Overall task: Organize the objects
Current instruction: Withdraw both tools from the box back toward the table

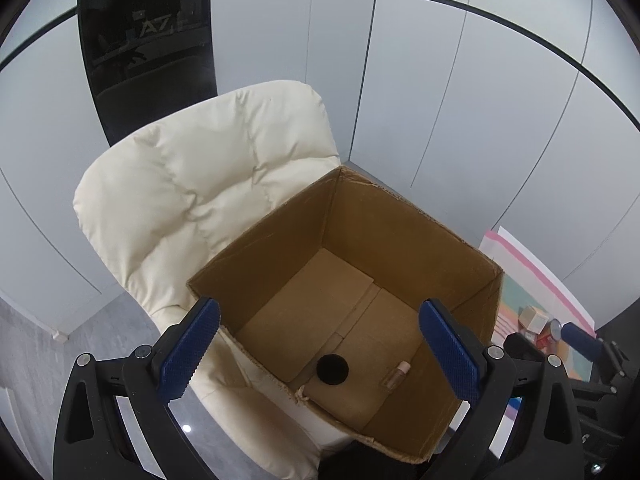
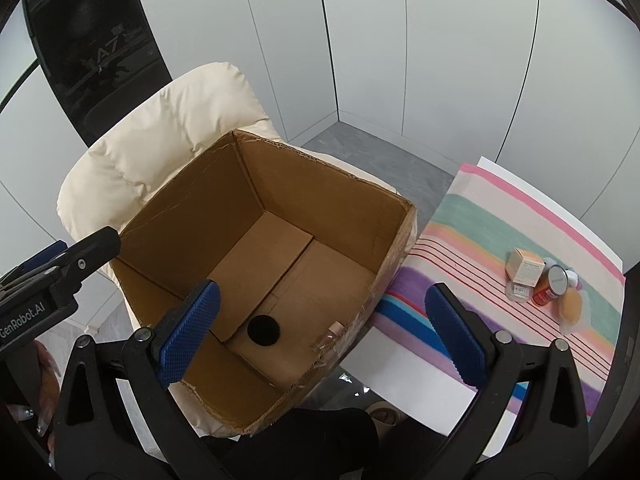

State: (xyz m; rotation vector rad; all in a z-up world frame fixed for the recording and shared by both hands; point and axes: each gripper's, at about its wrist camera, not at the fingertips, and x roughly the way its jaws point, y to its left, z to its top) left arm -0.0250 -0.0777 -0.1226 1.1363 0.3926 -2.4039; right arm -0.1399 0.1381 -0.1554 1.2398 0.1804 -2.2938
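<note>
The things I'm sorting sit in two places. A small clear vial with a pale cap and a flat black round disc lie on the floor of the open cardboard box, which rests on a cream padded chair. The rest wait in a tight cluster on the striped cloth over the tabletop: a little beige carton, an orange bottle with a silver lid lying on its side, a round peach-coloured piece in clear wrap, and a small clear jar touching the carton.

All of it looks light. I judge the carton will crush if I squeeze hard, so I'd take it across its flat faces. The bottle looks smooth and may roll; across the body, not the lid, seems safest. The wrapped piece looks slippery and flat, awkward to lift.

My left fingers are spread wide over the box with nothing between them; my right fingers are spread wide too, empty, straddling the box's near corner.

Printing on the carton and lid is too small to read. My left tool reads "GenRobot.AI"; the dark panel behind the chair shows "A7".
</note>
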